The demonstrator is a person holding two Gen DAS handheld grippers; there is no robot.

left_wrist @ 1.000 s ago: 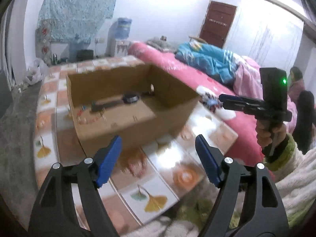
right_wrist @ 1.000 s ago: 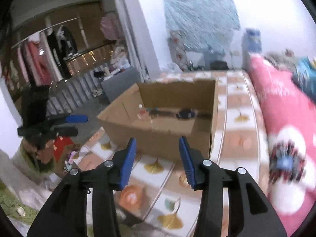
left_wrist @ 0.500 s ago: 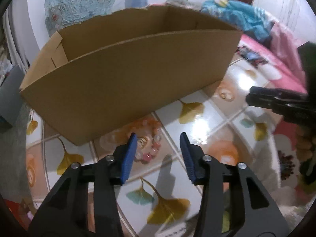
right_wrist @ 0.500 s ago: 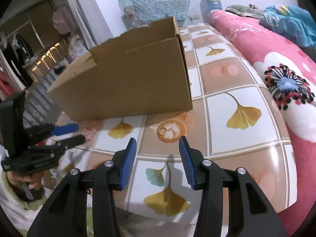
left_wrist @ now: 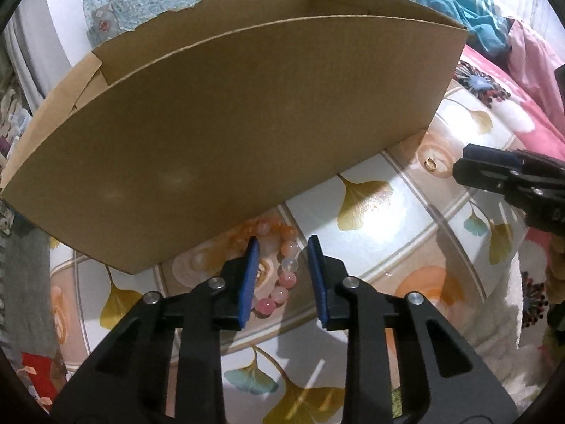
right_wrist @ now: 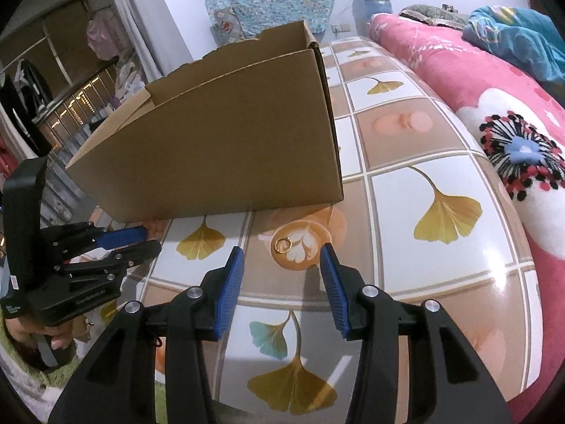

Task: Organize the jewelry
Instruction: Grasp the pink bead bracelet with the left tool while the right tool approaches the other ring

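Observation:
A bracelet of pink and white beads point(left_wrist: 290, 248) lies on the leaf-patterned tabletop point(left_wrist: 388, 233), just in front of the cardboard box point(left_wrist: 229, 123). My left gripper point(left_wrist: 282, 275) straddles one strand of it; its jaws are closing and the blue pads are not touching the beads. In the right wrist view a small gold ring point(right_wrist: 282, 245) rests on the tabletop point(right_wrist: 441, 282) near the box point(right_wrist: 212, 141) corner. My right gripper point(right_wrist: 282, 259) stands open just short of the ring, which sits in line with the gap. The ring point(left_wrist: 430, 164) and the right gripper point(left_wrist: 464, 169) also show at the right of the left wrist view.
A bed with a pink flowered blanket point(right_wrist: 512, 148) runs along the table's right side. The left gripper point(right_wrist: 150, 240) and the hand point(right_wrist: 39, 339) holding it fill the right wrist view's left edge. A clothes rack point(right_wrist: 53, 81) stands at far left.
Both grippers came down from above the box to the tabletop in front of it. The left jaws narrowed around the bead bracelet. The right jaws kept their width and now face the ring.

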